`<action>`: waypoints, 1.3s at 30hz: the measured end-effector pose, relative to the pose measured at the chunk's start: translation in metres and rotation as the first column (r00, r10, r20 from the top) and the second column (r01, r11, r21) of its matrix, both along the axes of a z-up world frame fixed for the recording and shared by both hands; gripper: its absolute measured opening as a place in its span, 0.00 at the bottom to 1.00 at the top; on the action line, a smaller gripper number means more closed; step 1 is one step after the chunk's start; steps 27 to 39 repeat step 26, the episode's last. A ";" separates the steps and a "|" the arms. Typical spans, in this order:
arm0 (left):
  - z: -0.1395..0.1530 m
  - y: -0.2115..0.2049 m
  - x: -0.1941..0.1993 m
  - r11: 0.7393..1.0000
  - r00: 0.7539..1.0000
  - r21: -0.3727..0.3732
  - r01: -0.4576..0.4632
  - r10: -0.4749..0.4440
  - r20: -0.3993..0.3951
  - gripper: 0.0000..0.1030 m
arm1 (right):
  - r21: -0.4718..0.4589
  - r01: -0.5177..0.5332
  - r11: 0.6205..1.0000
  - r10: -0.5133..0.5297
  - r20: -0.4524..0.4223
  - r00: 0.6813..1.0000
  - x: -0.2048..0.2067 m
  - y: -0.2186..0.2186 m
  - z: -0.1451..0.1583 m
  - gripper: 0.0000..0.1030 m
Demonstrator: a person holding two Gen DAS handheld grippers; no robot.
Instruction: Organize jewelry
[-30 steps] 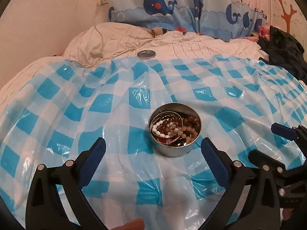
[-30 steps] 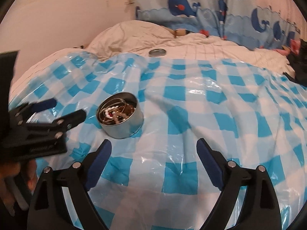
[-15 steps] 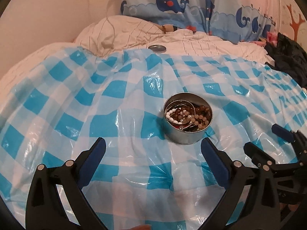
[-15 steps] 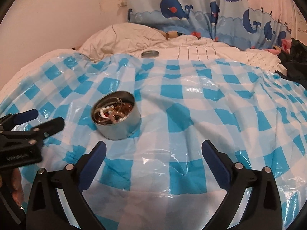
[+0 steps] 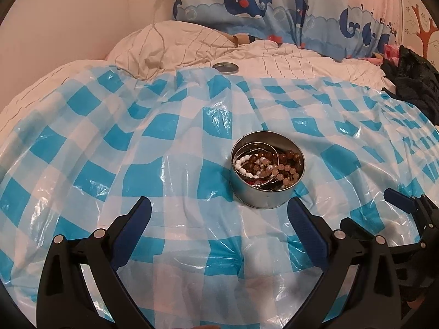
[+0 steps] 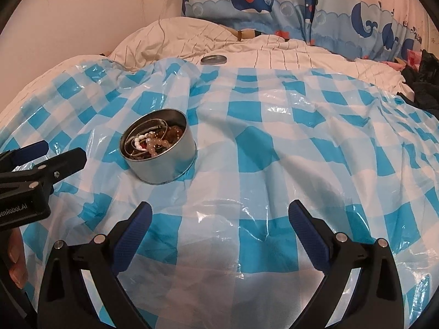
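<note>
A round silver tin (image 5: 263, 194) stands on the blue-and-white checked plastic sheet (image 5: 137, 170). It holds beaded bracelets (image 5: 274, 168) in brown, pink and white, plus thin metal bangles. In the right wrist view the tin (image 6: 162, 164) is ahead on the left. Its lid (image 5: 225, 67) lies far back on the white bedding, also in the right wrist view (image 6: 214, 59). My left gripper (image 5: 219, 213) is open and empty, just short of the tin. My right gripper (image 6: 219, 216) is open and empty over bare sheet, to the right of the tin.
The sheet covers a bed with rumpled white bedding (image 5: 178, 44) at the back. A whale-print curtain (image 5: 274, 8) hangs behind. Dark clothing (image 5: 414, 82) lies at the right edge. A wall (image 5: 68, 22) stands on the left.
Both grippers have drawn back and shifted, so the tin sits further right in the left view. Both stay open. The tin and lid have not moved.
</note>
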State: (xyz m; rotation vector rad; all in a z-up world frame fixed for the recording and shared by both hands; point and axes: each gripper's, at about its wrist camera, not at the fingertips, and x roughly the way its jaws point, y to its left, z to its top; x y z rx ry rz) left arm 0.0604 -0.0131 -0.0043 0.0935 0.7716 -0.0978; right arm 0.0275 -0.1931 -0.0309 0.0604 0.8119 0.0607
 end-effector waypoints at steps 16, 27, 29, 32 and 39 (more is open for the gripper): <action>-0.011 0.003 -0.001 0.999 0.999 -0.050 -0.010 0.007 -0.052 0.92 | -0.008 -0.016 1.000 0.016 -0.014 1.000 0.001 0.006 -0.005 0.93; -0.012 -0.004 -0.001 0.999 0.999 0.037 -0.010 0.011 -0.049 0.92 | -0.009 -0.021 1.000 0.021 -0.021 1.000 0.000 0.007 -0.007 0.93; -0.012 -0.004 -0.001 0.999 0.999 0.037 -0.010 0.011 -0.049 0.92 | -0.009 -0.021 1.000 0.021 -0.021 1.000 0.000 0.007 -0.007 0.93; -0.012 -0.004 -0.001 0.999 0.999 0.037 -0.010 0.011 -0.049 0.92 | -0.009 -0.021 1.000 0.021 -0.021 1.000 0.000 0.007 -0.007 0.93; -0.012 -0.004 -0.001 0.999 0.999 0.037 -0.010 0.011 -0.049 0.92 | -0.009 -0.021 1.000 0.021 -0.021 1.000 0.000 0.007 -0.007 0.93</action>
